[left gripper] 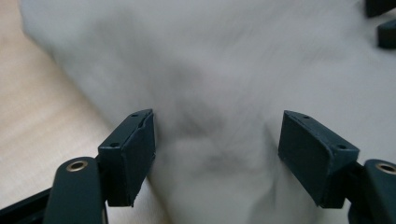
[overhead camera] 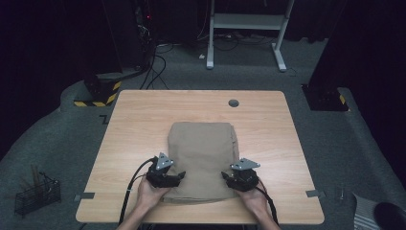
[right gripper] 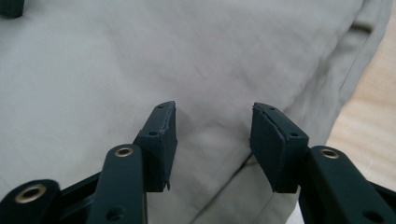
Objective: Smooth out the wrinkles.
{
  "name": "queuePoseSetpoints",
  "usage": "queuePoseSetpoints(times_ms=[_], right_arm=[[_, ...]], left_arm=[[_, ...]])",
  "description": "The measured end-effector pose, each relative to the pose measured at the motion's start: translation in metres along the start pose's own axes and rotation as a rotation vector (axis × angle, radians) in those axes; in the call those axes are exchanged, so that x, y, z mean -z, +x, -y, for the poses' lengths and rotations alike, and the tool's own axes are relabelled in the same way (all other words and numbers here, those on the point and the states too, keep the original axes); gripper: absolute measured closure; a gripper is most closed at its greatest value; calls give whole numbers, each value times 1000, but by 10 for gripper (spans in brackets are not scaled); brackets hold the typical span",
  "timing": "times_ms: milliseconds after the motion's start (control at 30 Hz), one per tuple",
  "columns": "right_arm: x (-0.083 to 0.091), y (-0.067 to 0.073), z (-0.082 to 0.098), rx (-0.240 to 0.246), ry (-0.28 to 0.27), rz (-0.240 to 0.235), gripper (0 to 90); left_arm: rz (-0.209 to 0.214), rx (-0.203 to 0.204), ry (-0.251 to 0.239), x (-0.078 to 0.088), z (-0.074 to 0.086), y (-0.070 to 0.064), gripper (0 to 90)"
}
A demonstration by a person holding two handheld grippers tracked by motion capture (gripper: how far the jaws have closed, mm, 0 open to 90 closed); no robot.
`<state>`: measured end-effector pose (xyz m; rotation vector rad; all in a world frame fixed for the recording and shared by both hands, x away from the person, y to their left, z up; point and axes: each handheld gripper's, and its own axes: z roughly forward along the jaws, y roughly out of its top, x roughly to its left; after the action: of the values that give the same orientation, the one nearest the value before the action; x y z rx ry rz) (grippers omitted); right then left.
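Observation:
A folded tan cloth (overhead camera: 203,153) lies in the middle of the wooden table (overhead camera: 143,115), reaching toward the near edge. My left gripper (overhead camera: 179,176) is at the cloth's near left corner, its jaws apart over the fabric (left gripper: 224,70) with the table showing to its left. In the left gripper view its jaws (left gripper: 217,149) press on nothing. My right gripper (overhead camera: 225,176) is at the near right corner, jaws apart above the layered cloth edge (right gripper: 233,56). Nothing is pinched between the right gripper (right gripper: 212,140) pads. A hand holds each gripper from the table's near edge.
A round cable hole (overhead camera: 233,102) sits at the table's far edge. On the floor to the left stands a wire basket (overhead camera: 37,195). A white desk frame (overhead camera: 246,28) and a yellow-and-black striped base (overhead camera: 98,93) stand beyond the table.

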<state>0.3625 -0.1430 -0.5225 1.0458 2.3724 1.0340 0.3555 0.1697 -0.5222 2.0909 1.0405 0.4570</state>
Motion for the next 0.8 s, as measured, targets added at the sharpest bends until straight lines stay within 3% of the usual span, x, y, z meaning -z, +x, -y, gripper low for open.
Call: queuePoseSetpoints(times_ms=[333,800], right_arm=[[-2,-4,0,-10,-4,14,485],[-18,-25,-14,-64,2,66,474]], left_arm=[[-24,9,-7,-12,-4,5,288],[-41,22,-3,-36,-26,18,290]])
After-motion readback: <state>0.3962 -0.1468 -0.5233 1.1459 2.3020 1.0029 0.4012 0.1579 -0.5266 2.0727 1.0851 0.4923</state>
